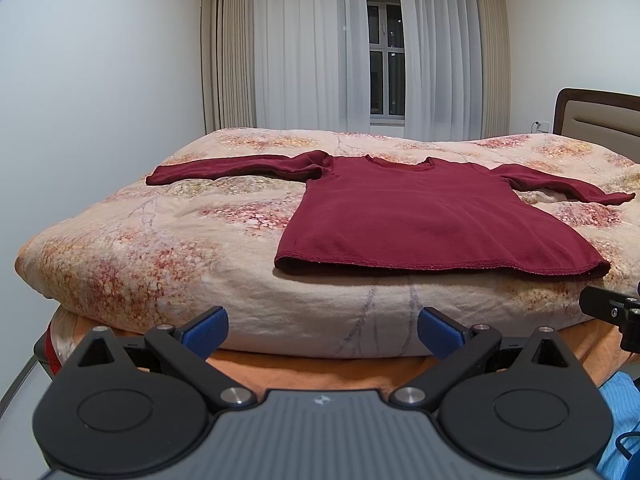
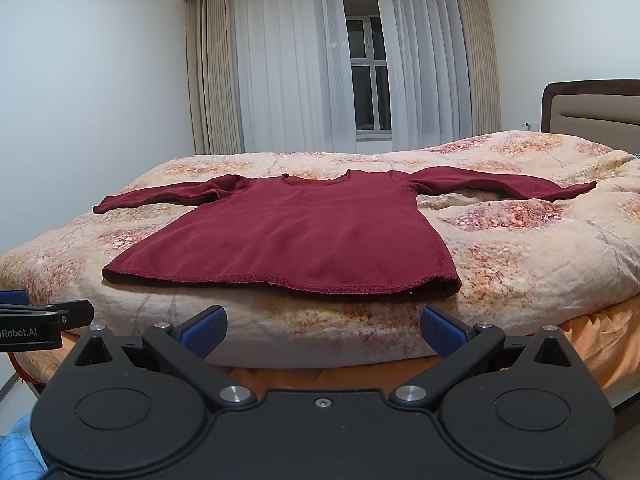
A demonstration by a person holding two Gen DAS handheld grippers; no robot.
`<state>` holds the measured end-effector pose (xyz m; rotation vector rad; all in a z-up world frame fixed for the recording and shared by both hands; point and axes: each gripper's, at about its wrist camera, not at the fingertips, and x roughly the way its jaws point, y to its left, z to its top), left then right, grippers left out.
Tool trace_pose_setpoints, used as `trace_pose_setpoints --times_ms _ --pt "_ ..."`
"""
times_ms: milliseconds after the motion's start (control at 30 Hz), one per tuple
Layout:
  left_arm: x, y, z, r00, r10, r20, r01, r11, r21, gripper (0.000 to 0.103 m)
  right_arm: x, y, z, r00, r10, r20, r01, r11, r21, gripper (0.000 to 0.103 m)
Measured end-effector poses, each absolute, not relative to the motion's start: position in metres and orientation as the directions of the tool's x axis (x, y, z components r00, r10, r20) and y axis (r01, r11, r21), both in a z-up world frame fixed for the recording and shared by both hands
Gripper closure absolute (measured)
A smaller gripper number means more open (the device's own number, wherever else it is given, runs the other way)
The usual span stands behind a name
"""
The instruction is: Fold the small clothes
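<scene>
A dark red long-sleeved shirt (image 1: pixel 420 216) (image 2: pixel 304 236) lies flat on the bed, both sleeves spread out sideways and its hem toward me. My left gripper (image 1: pixel 322 330) hangs open before the bed's near edge, below and left of the hem, nothing between its blue pads. My right gripper (image 2: pixel 322 330) is open too, just short of the hem's middle and apart from the cloth. Each gripper shows at the edge of the other's view: the right one (image 1: pixel 612 312) at the far right, the left one (image 2: pixel 44 320) at the far left.
A floral quilt (image 1: pixel 160 248) (image 2: pixel 540 240) covers the bed over an orange sheet (image 2: pixel 600 332). A padded headboard (image 1: pixel 600 120) (image 2: pixel 592 108) stands at the right. Curtains (image 1: pixel 320 48) and a window (image 2: pixel 366 68) fill the far wall. Blue striped cloth (image 1: pixel 620 420) sits low right.
</scene>
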<state>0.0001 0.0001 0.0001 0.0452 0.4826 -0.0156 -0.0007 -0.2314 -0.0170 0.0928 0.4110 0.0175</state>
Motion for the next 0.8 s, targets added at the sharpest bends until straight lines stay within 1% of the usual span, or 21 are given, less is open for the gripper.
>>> trace_pose_setpoints --times_ms 800 --pt "-0.0014 0.0004 -0.0041 0.883 -0.007 -0.469 0.026 0.999 0.034 0.000 -0.0007 -0.2311 -0.0173 0.915 0.036 -0.401 0.002 0.996 0.094 0.000"
